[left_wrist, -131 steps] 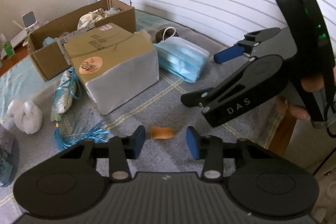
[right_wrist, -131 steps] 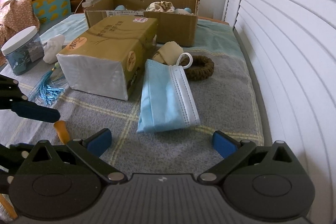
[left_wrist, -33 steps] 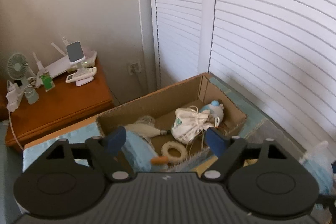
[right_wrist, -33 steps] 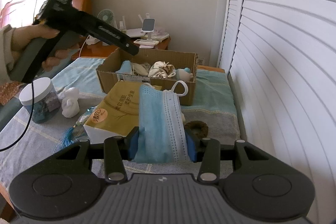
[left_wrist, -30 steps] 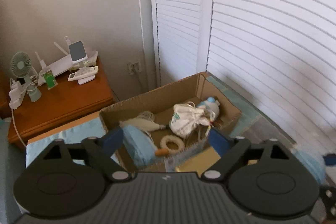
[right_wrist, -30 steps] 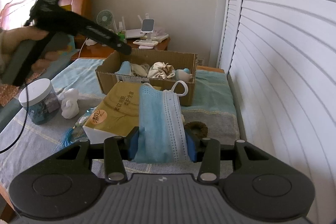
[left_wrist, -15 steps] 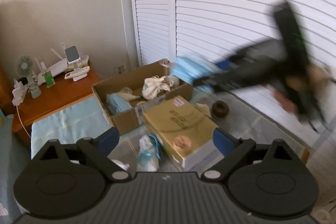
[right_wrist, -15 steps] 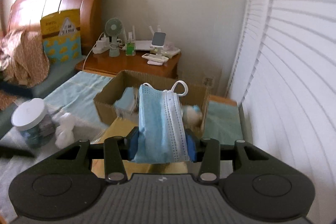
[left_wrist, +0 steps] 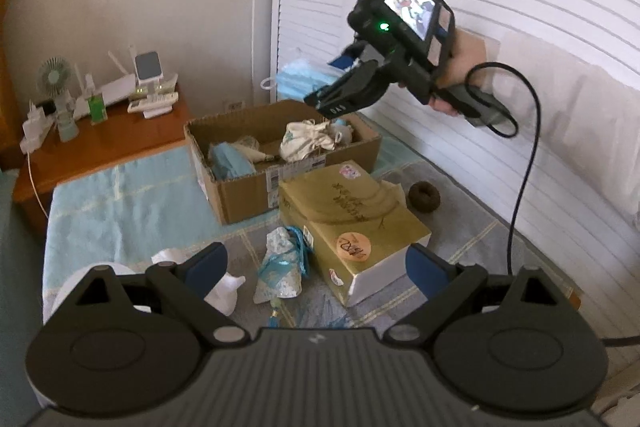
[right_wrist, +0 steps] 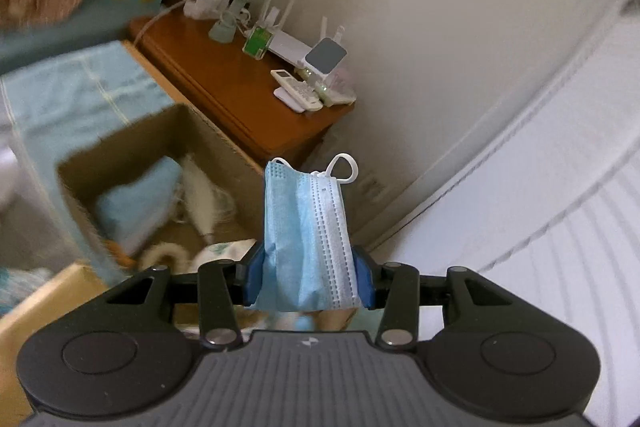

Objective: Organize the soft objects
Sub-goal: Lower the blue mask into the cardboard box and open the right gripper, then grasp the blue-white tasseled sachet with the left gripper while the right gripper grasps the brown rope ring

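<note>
My right gripper [right_wrist: 308, 281] is shut on a stack of blue face masks [right_wrist: 306, 235] and holds it in the air above the far right end of the open cardboard box [right_wrist: 160, 137]. In the left wrist view the right gripper [left_wrist: 320, 95] and the masks [left_wrist: 304, 81] hang over that box [left_wrist: 240, 195], which holds a blue cloth [left_wrist: 230, 159], a white pouch [left_wrist: 308, 143] and other soft items. My left gripper [left_wrist: 316, 267] is open and empty, held high and back over the bed.
A gold tissue box [left_wrist: 352, 227] lies in front of the cardboard box. Beside it are a blue tasselled sachet [left_wrist: 280, 267], a white swan figure [left_wrist: 224, 291] and a brown scrunchie [left_wrist: 424, 195]. A wooden nightstand [left_wrist: 100, 143] with a fan stands behind. Louvred doors [left_wrist: 520, 27] are at right.
My right gripper has carried the masks forward and tilted down over the box. My left gripper has pulled further back and stays open.
</note>
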### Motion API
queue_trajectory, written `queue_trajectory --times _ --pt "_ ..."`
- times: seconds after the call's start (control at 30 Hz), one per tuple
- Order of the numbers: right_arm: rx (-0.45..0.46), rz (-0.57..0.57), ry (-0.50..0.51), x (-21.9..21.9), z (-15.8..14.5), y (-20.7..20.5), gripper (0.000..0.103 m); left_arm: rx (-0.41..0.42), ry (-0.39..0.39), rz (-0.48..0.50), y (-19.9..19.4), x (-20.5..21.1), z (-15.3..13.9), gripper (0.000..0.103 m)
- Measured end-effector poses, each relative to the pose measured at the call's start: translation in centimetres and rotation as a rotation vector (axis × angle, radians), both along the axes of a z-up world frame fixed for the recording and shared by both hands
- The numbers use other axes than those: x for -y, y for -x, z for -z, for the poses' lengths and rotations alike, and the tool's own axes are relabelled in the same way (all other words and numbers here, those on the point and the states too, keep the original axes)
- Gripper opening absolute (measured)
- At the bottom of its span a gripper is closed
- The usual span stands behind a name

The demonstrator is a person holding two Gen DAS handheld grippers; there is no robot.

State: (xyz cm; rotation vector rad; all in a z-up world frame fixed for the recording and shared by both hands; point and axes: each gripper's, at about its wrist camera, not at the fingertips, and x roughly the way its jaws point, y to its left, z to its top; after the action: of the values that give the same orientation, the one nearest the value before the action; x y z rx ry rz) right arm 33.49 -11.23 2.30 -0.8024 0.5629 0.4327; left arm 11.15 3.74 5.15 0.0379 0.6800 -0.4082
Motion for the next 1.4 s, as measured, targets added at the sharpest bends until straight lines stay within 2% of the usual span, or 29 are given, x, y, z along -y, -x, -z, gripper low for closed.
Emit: queue_trajectory --times 0.07,0.1,0.17,0.3,0.4,0.47,0.53,0.67,0.77,0.9,1.23,1.4 --pt "0.017 -0.013 0.025 -0.3 0.7 -0.5 0.055 -0.012 0.005 -0.002 -0.3 0.0 0.3 0.096" --pt "0.034 -0.001 0.034 -0.3 1.1 -0.8 0.066 -0.018 0.008 -0.004 -0.5 -0.1 0.5 0.096" --pt "0.037 0.022 0.038 0.0 1.7 -1.1 0.081 -0.026 0.014 -0.002 -0.6 -0.1 0.7 0.096" --pt "-0.005 0.075 -0.015 1.1 1.8 -0.9 0.081 -0.02 0.016 0.01 -0.4 0.0 0.6 0.096" --pt "-0.053 0.119 -0.124 2.2 1.2 0.2 0.081 -0.017 0.015 0.006 -0.1 0.2 0.5 0.096" --pt "-0.095 0.137 -0.218 3.1 0.8 0.9 0.076 -0.014 0.018 0.012 0.2 0.2 0.4 0.096" --pt "-0.162 0.16 -0.302 3.9 0.6 1.0 0.047 -0.012 0.016 0.016 0.4 0.3 0.3 0.096" --pt "-0.205 0.22 -0.367 4.8 0.9 0.4 0.033 -0.013 0.01 0.014 0.6 0.5 0.3 0.096" --pt "-0.233 0.264 -0.447 5.7 1.0 0.1 0.033 -0.023 0.015 0.018 0.5 0.5 0.4 0.096" --pt "-0.217 0.284 -0.501 6.0 0.7 1.6 0.033 -0.032 0.006 0.017 0.3 0.7 0.6 0.096" --pt "-0.2 0.312 -0.601 7.6 0.3 9.3 0.037 -0.064 -0.003 -0.007 0.7 0.9 2.1 0.096" --pt "-0.177 0.361 -0.609 8.2 0.8 12.2 0.038 -0.063 -0.004 -0.029 1.1 1.0 2.8 0.096"
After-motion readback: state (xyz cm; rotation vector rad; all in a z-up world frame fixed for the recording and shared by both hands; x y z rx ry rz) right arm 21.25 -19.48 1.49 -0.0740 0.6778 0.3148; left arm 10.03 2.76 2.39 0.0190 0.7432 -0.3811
